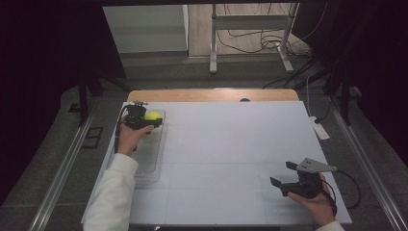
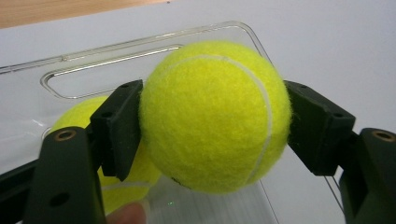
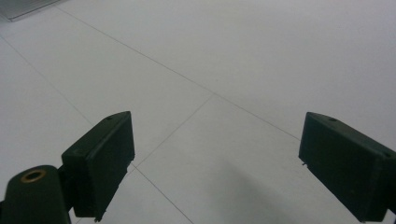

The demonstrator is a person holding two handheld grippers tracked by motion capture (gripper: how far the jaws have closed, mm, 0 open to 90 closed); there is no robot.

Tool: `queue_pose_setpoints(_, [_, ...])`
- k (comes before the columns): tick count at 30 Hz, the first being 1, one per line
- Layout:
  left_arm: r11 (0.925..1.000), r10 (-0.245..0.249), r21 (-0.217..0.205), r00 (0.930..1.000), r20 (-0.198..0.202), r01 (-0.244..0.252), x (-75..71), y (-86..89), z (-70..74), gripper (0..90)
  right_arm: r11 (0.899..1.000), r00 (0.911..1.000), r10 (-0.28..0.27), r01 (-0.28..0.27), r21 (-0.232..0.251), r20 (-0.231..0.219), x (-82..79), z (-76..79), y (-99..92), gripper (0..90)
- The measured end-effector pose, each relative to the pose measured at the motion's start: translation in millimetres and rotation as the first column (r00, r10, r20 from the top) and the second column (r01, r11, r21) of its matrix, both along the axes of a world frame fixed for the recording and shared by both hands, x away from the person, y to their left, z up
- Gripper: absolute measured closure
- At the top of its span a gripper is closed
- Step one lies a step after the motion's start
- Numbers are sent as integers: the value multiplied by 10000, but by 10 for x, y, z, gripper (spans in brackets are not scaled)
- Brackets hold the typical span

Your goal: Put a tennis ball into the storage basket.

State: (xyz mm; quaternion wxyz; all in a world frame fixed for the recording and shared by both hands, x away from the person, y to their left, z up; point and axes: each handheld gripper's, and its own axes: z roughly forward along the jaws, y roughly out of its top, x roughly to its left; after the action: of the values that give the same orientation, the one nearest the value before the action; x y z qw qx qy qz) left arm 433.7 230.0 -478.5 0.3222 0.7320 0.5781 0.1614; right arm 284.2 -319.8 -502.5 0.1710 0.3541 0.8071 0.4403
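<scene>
Here, round tennis ball (image 2: 212, 116), no long axis, seam perhaps upright, clamped by left gripper (image 2: 212, 126)

We see fuzzy felt tennis ball (image 2: 212, 116), glossy clear plastic tray (image 2: 140, 44), matt white table (image 1: 231, 144), matt black pads (image 2: 116, 128).

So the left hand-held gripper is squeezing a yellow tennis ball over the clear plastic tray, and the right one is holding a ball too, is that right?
Not quite. The left hand-held gripper does clamp a yellow tennis ball over the clear plastic tray, but the right hand-held gripper holds nothing: the right gripper view shows its jaws wide apart with only the white table surface between them.
</scene>
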Motion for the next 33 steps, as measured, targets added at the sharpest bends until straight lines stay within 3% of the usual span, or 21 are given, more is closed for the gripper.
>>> queue_pose_setpoints(22, [9984, -272, 481, 9991, -333, 287, 32, -25, -47, 266, 10000, 10000, 4, -4, -15, -10, 3, -3, 0, 108])
queue_pose_setpoints(33, [9989, -249, 396, 9991, -334, 263, 53, -5, -66, 245, 10000, 10000, 10, -10, -26, -24, 4, -5, 1, 108])
